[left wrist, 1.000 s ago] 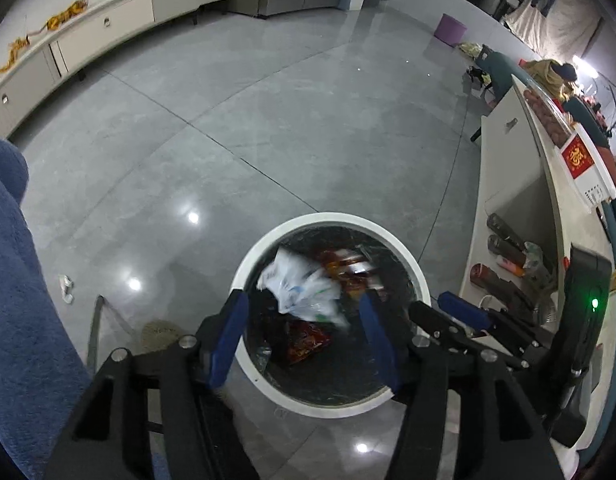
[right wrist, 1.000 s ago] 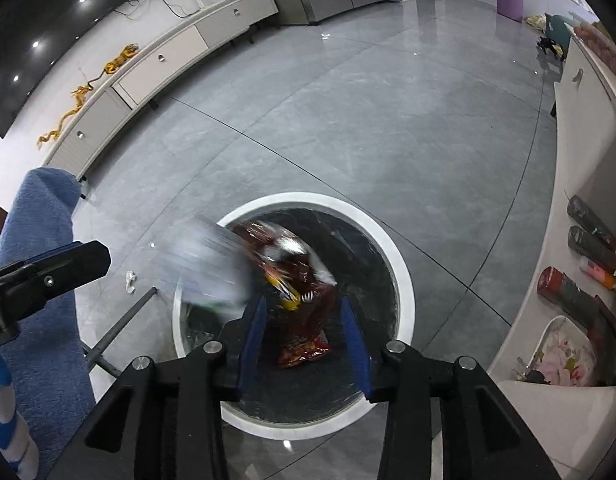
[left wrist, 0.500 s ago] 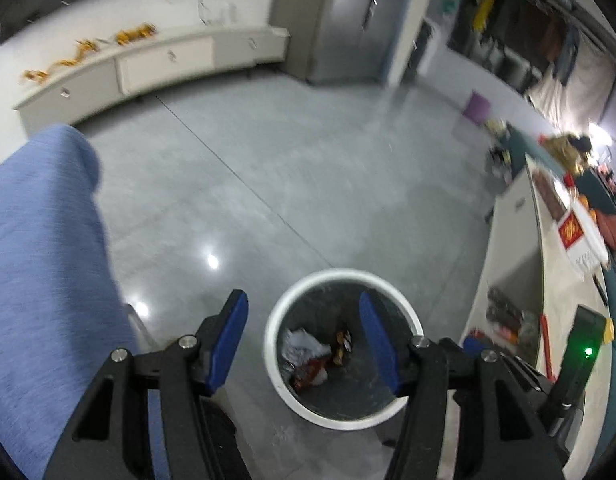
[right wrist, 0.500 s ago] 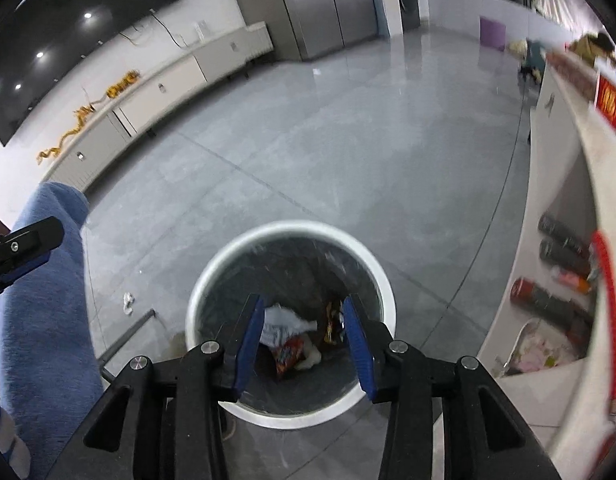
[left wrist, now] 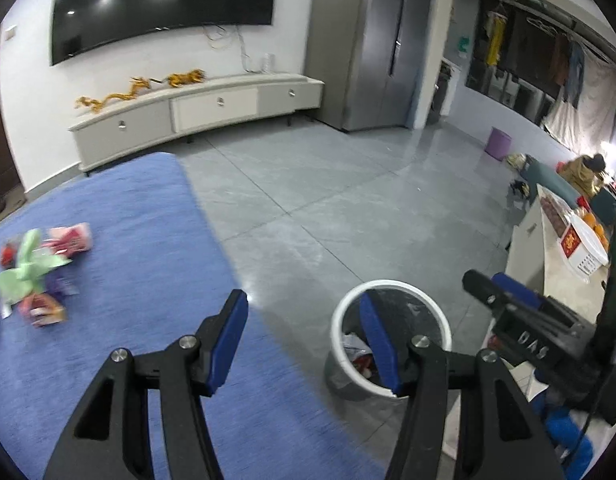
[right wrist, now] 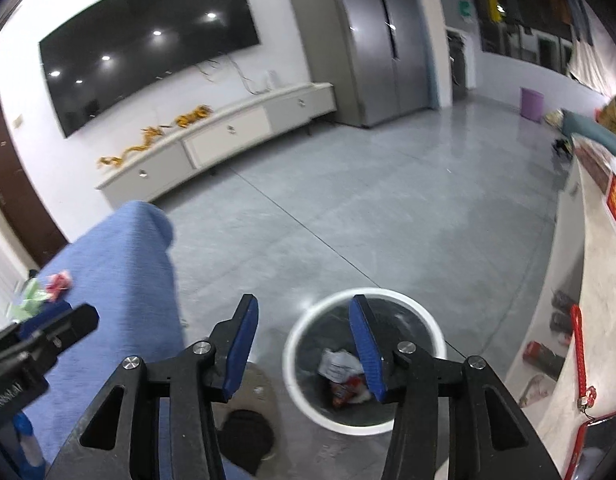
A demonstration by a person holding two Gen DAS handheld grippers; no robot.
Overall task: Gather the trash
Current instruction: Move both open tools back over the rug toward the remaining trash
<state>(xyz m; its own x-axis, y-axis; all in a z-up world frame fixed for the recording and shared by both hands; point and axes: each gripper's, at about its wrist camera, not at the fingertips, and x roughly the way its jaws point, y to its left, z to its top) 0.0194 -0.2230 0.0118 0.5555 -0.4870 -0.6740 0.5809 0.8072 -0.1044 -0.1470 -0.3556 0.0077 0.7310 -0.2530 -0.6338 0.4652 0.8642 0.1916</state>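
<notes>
Now both tools hang empty, jaws apart: left hand-held gripper (left wrist: 303,338), right hand-held gripper (right wrist: 303,346). Remaining crumpled green-and-pink wrapper litter (left wrist: 31,272) lies on the blue-cloth tabletop (left wrist: 147,240), far left of the white-rimmed round bin (left wrist: 388,286), nearer the left tool.

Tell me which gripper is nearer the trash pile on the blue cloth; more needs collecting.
Left. The left gripper is over the cloth, right of the pile; the right gripper is by the bin.

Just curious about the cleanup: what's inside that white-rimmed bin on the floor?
The bin holds a crumpled white wrapper and a red snack packet. The right gripper's finger covers part, so anything beneath stays hidden.
</notes>
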